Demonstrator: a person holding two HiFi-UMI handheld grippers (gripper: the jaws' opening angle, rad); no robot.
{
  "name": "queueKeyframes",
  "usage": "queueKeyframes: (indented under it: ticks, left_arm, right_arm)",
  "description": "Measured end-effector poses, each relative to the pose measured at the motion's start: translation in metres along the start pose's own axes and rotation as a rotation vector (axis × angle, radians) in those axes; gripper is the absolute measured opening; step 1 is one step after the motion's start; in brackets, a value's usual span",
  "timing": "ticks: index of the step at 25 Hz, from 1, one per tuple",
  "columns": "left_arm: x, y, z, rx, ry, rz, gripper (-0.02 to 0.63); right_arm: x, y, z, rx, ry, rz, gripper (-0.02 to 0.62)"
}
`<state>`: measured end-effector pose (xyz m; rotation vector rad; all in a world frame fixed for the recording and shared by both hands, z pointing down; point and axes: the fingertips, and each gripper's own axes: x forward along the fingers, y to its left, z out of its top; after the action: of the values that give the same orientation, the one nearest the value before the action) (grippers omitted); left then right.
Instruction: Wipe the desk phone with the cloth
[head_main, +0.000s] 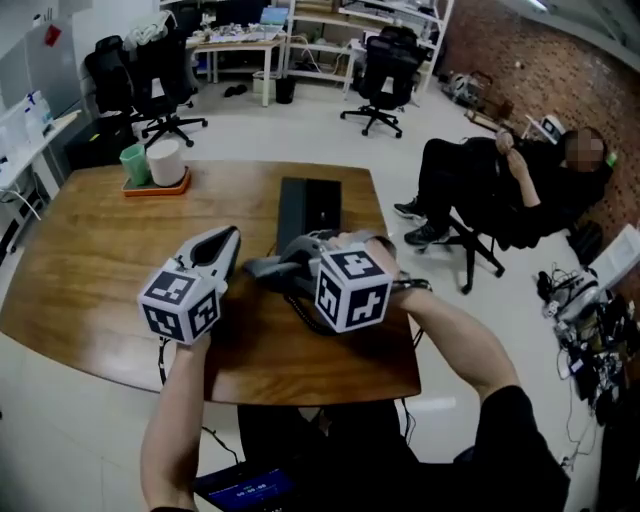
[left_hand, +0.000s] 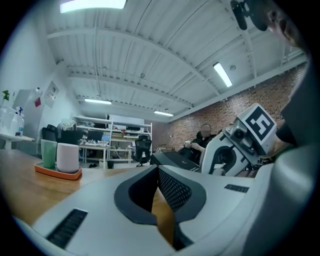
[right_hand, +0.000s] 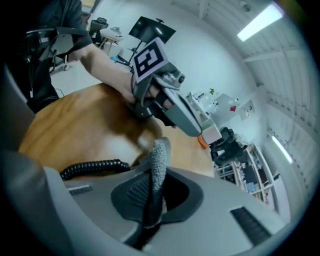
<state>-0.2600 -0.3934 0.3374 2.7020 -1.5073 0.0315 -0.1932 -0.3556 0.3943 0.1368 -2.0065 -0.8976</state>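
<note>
Black flat desk phone (head_main: 308, 208) is lying mid-counter, long side running away from the person. Its black coiled cord (right_hand: 92, 168) is trailing over the wood toward the near edge, just beside the right tool (right_hand: 150, 192). That tool is sitting at the phone's near end, jaws clamped together on a grey knitted cloth (right_hand: 159, 152); a strip of the cloth is sticking up past the jaws. Left tool (head_main: 228, 238) is hovering left of the phone and apart from it, jaws closed at the tips with nothing between them. Brown wooden counter (head_main: 90, 260) is also carrying an orange tray (head_main: 150, 187) at its far left, with a green cup (head_main: 134, 164) and a white cup (head_main: 167, 162).
</note>
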Motion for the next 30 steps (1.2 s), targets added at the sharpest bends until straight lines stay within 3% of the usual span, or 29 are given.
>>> queueKeyframes:
  ticks: [2, 6, 9, 14, 19, 22, 24, 25, 28, 30]
  left_arm:
    - [0.003, -0.008, 0.004, 0.010, -0.041, -0.031, -0.007]
    - [0.002, -0.025, -0.003, 0.006, -0.056, -0.082, -0.008]
    - [0.004, -0.029, 0.002, 0.015, -0.064, -0.079, -0.007]
    - [0.006, -0.029, 0.007, 0.029, -0.047, -0.071, -0.006]
    - [0.008, -0.018, 0.003, 0.025, -0.034, -0.047, -0.006]
    - [0.006, -0.016, -0.006, 0.011, -0.017, -0.047, -0.006]
    - [0.001, -0.018, -0.013, 0.010, -0.001, -0.050, -0.006]
    - [0.001, -0.017, -0.012, 0.016, -0.003, -0.050, -0.006]
    - [0.005, -0.015, -0.008, 0.021, -0.017, -0.049, -0.006]
    - [0.004, -0.018, -0.011, 0.013, -0.012, -0.049, -0.006]
  right_arm:
    - [-0.005, -0.036, -0.009, 0.050, -0.007, -0.087, 0.026]
    - [-0.001, -0.135, -0.049, 0.298, 0.003, -0.328, 0.025]
    - [0.011, -0.165, -0.070, 0.372, 0.037, -0.365, 0.025]
    - [0.020, -0.142, -0.067, 0.301, 0.068, -0.315, 0.025]
    - [0.016, -0.060, -0.024, 0.156, -0.007, -0.138, 0.025]
    - [0.010, 0.002, -0.008, 0.044, -0.013, 0.013, 0.026]
    - [0.006, 0.010, -0.009, 0.046, -0.016, 0.047, 0.026]
    - [0.003, -0.011, -0.016, 0.083, -0.016, -0.004, 0.026]
    - [-0.006, -0.108, -0.057, 0.262, 0.023, -0.263, 0.025]
    - [-0.006, -0.146, -0.082, 0.367, 0.051, -0.356, 0.025]
